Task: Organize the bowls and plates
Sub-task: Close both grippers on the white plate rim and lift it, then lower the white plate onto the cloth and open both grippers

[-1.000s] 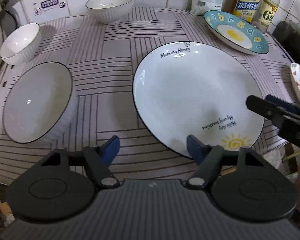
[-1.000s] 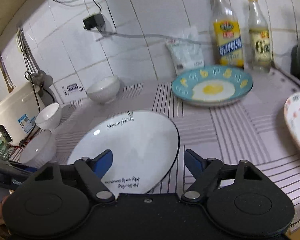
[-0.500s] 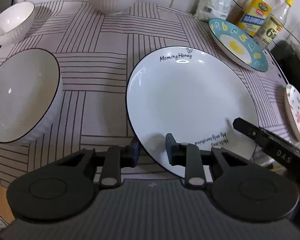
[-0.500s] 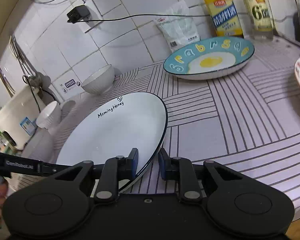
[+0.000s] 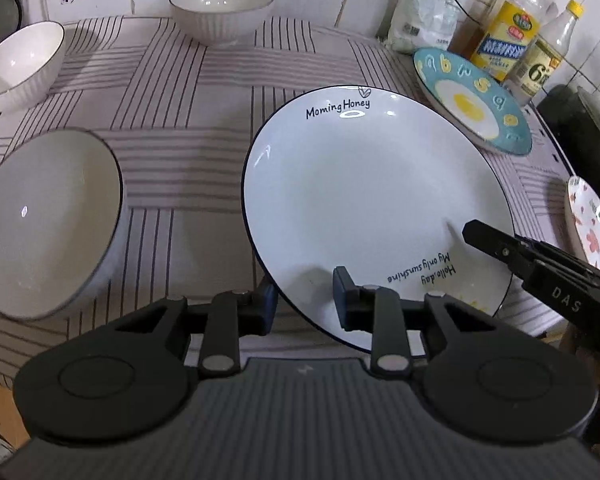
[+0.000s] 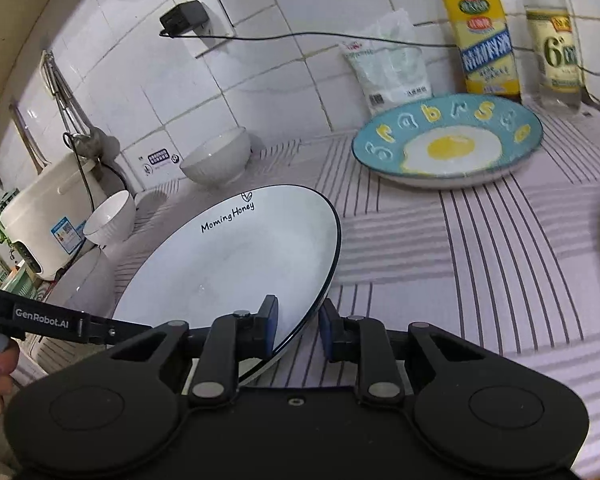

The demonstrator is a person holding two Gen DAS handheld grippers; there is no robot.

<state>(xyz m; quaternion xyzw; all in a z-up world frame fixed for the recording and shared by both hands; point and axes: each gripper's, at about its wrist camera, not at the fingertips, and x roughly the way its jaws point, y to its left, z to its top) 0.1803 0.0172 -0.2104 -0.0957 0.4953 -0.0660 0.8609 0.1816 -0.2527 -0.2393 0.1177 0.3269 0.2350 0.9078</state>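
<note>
A large white plate (image 5: pixel 372 200) with a dark rim and "Morning Honey" lettering is tilted, its near side raised off the striped cloth. My left gripper (image 5: pixel 304 300) is shut on its near rim. My right gripper (image 6: pixel 298 326) is shut on its right rim; the plate also shows there (image 6: pixel 228 264). A blue egg-pattern plate (image 5: pixel 472 100) (image 6: pixel 448 144) sits at the back right. A floral plate (image 5: pixel 592 224) lies at the far right. A wide grey bowl (image 5: pixel 44 216) sits left; two white bowls (image 5: pixel 20 64) (image 5: pixel 222 10) stand behind.
Two bottles (image 5: pixel 508 36) (image 6: pixel 556 36) and a white bag (image 5: pixel 424 20) stand against the tiled wall. A dark pot (image 5: pixel 588 140) is at the right edge. A white rice cooker (image 6: pixel 48 216) stands far left. The cloth's front edge runs below the grippers.
Both grippers went from open to shut on the white plate's rim. The plate's near side has lifted off the cloth and it now tilts.
</note>
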